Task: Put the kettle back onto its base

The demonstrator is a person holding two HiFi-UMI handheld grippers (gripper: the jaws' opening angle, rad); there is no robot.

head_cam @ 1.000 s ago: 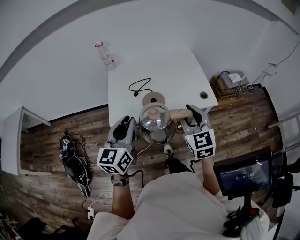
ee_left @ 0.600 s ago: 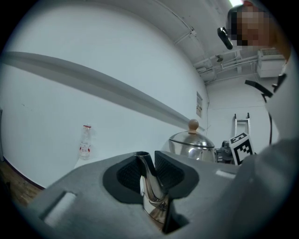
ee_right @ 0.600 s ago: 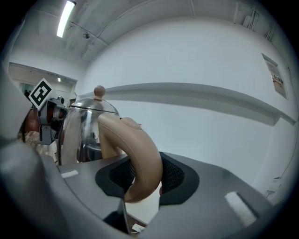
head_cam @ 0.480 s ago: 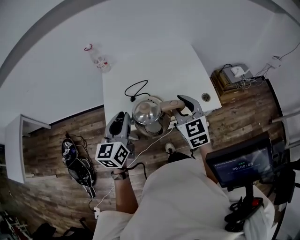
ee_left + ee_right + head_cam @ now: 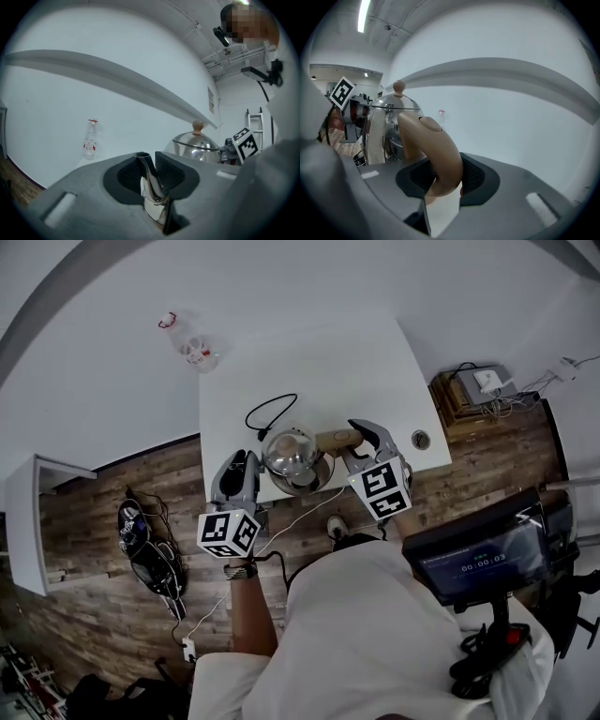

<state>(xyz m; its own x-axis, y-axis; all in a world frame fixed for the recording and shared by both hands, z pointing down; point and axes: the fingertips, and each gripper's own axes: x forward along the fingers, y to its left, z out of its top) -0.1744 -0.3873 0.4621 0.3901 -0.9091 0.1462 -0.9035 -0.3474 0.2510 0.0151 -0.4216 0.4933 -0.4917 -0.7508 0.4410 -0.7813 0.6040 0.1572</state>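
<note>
Steel kettle at the white table's 6 o'clock edge, left gripper clamped on its spout, right gripper gripping its tan handle. At 11 o'clock stands a red-labelled bottle, its print unreadable.

The kettle is shiny silver with a tan handle; counter white, cable black, floor brown planks.

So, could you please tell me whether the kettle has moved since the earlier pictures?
Yes. The kettle has moved from the near edge of the table towards the black cord and now hides the base.
</note>
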